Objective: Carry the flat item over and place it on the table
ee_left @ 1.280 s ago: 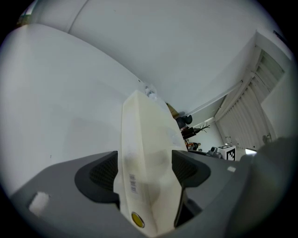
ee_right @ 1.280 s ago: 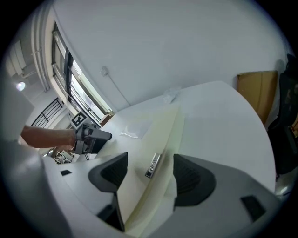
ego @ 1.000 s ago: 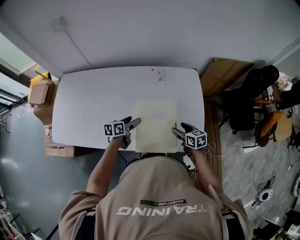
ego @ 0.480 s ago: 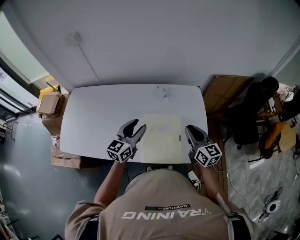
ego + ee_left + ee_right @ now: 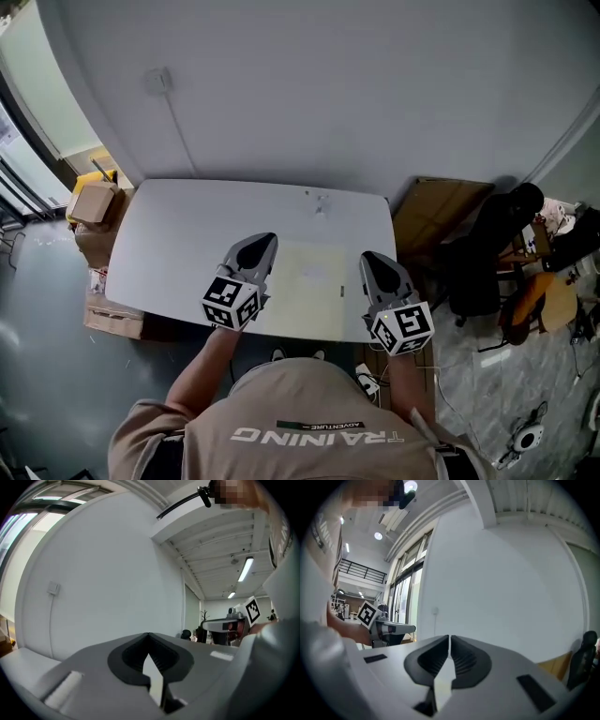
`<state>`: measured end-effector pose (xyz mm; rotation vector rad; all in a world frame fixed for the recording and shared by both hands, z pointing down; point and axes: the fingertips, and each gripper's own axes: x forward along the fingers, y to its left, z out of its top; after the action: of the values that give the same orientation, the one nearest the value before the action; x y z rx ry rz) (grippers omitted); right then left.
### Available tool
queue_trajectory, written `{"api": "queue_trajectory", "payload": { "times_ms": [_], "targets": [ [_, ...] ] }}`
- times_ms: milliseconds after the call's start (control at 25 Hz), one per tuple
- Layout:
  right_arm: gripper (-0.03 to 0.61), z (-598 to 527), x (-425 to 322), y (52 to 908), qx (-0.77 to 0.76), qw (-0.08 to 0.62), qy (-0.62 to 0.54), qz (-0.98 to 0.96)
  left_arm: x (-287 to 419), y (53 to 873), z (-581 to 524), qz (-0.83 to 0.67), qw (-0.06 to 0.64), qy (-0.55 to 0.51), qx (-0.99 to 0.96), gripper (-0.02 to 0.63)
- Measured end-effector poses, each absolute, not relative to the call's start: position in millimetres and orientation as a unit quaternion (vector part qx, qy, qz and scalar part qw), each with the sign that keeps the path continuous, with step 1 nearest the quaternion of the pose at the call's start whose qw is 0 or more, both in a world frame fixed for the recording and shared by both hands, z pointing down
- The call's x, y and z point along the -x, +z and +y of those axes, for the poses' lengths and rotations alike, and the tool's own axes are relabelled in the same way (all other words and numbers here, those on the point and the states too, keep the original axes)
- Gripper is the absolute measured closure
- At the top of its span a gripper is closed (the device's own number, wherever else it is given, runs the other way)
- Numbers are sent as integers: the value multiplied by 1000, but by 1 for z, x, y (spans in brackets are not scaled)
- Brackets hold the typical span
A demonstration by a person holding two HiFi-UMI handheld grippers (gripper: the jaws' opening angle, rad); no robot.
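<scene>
The flat item, a pale cream sheet [image 5: 314, 281], lies flat on the white table [image 5: 178, 234] near its front edge. It sits between my two grippers, and neither touches it. My left gripper [image 5: 261, 242] is raised over the table just left of the sheet, jaws shut with nothing in them. My right gripper [image 5: 372, 258] is held up just right of the sheet, also shut and empty. The left gripper view shows the left gripper [image 5: 149, 637] with its jaws together against a plain wall. In the right gripper view, the right gripper [image 5: 449, 639] looks the same.
Cardboard boxes [image 5: 94, 202] stand on the floor at the table's left end. A brown board [image 5: 441, 211] leans at its right end, with a black chair [image 5: 487, 244] beyond. A small mark or object [image 5: 322, 202] sits near the table's far edge.
Both grippers went from open beside the sheet to shut and rose towards the camera. The sheet stayed on the table.
</scene>
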<state>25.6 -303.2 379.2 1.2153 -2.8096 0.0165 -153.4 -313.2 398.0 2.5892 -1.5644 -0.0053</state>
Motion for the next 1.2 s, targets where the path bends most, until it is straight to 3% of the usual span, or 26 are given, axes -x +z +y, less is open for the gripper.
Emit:
{"api": "queue_trajectory", "payload": {
  "times_ms": [120, 400, 1200],
  "targets": [
    [566, -295, -27, 365, -393, 22, 4, -919, 146, 386, -307, -510, 57, -10, -858, 607],
    [571, -286, -23, 345, -400, 54, -66, -912, 129, 382, -296, -499, 45, 8, -866, 607],
    [572, -313, -11, 361, -400, 65, -38, -913, 131, 390, -299, -508, 29, 44, -860, 607]
  ]
}}
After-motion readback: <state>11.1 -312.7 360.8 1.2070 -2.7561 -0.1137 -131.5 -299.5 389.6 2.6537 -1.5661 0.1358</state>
